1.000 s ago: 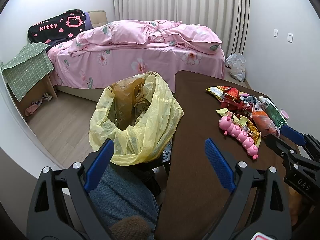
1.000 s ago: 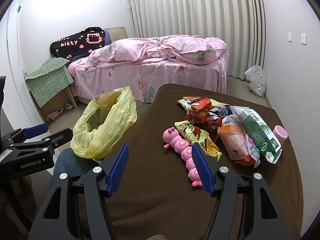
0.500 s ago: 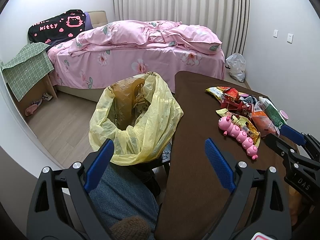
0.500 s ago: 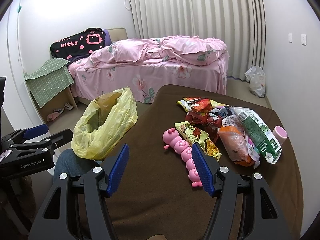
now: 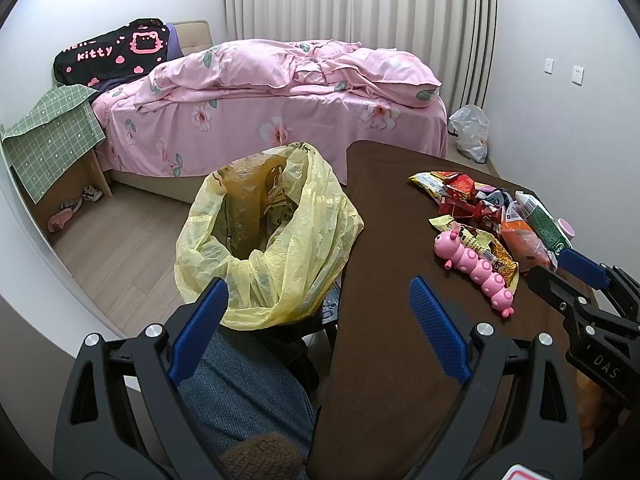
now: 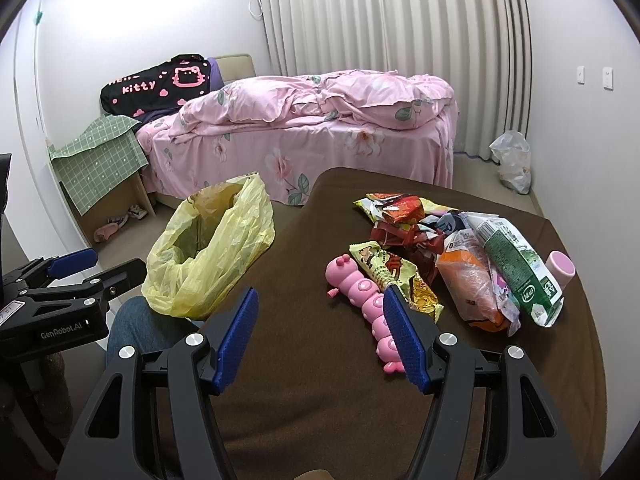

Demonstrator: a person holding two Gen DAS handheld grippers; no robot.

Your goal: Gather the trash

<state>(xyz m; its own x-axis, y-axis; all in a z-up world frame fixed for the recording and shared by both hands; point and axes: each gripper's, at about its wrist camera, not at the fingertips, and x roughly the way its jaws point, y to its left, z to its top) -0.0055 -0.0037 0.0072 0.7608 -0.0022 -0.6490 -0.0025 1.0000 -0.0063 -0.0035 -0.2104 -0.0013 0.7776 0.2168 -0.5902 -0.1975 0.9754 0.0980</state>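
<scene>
Right now both grippers are released, jaws wide, nothing in them. Left gripper [image 5: 316,316] hangs over the person's denim knee [image 5: 244,384] and table [image 5: 384,240] edge; yellow bag [image 5: 276,240] sits open just ahead, beside the table's left side. Right gripper [image 6: 320,332] is over the brown table w/ the trash pile [image 6: 460,256] ahead-right: snack wrappers, orange packet, green pouch. Pink caterpillar toy [image 6: 360,300] lies btwn gripper and wrappers, touching the nearest one. Pink bed [image 6: 320,128] is behind; white bag [image 6: 512,160] is on the floor by the curtain.
</scene>
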